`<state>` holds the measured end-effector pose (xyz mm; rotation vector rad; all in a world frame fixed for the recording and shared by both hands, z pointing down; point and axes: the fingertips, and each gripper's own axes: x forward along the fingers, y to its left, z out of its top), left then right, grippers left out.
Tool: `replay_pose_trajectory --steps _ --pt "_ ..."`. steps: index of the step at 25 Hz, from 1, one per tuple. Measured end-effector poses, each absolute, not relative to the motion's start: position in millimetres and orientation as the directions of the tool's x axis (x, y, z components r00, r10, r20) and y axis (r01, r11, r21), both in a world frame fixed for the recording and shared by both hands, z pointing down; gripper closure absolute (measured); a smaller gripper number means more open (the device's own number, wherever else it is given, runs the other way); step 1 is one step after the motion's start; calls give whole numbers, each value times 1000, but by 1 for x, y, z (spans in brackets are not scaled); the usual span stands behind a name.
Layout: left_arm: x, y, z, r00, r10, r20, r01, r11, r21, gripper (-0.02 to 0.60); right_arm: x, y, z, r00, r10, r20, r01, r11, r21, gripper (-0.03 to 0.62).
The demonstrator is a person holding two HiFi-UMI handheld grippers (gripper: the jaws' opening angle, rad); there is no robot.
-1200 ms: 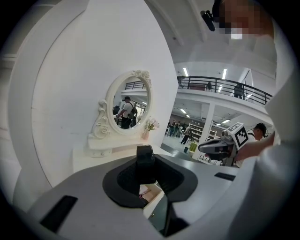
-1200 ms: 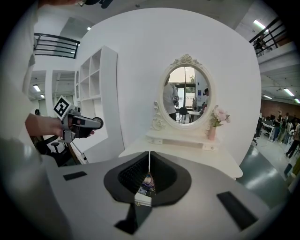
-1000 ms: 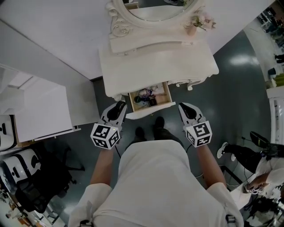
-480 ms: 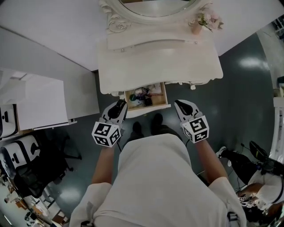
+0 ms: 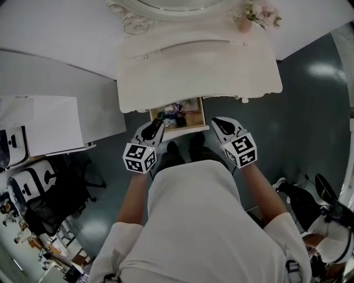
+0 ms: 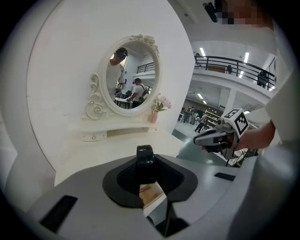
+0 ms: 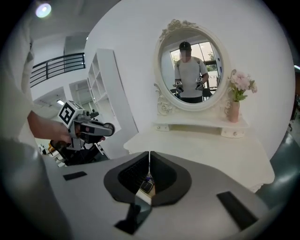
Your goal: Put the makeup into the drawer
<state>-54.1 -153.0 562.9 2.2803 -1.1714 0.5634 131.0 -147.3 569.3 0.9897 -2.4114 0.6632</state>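
Makeup (image 5: 178, 115): bunch of bits lying in the open drawer (image 5: 185, 131), which sticks out from under the counter (image 5: 221, 77) front, right ahead of me
Left gripper (image 5: 157, 125): my fingers are clenched on a small black round thing (image 6: 145, 161), tip at the drawer's left front corner
Right gripper (image 5: 217, 121): my fingers pressed together, nothing in them, just beside the drawer's right front corner
Back of counter: mirror (image 7: 192, 65) in the middle, pink flowers (image 5: 260, 12) to its right

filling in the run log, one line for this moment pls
stage: at drawer | left gripper: shut on black item | right gripper: shut, empty | drawer: open, makeup inside
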Motion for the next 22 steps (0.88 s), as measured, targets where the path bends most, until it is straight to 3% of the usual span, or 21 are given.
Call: replay_pose_trajectory --steps 4,22 --pt "-39 -156 580 546 -577 607 -821 -512 253 508 143 -152 582 -646 -516 562 -750 565 -344 565" --pt "21 -167 714 599 -204 775 -596 -759 261 508 166 -131 653 -519 -527 673 -846 431 -314 565"
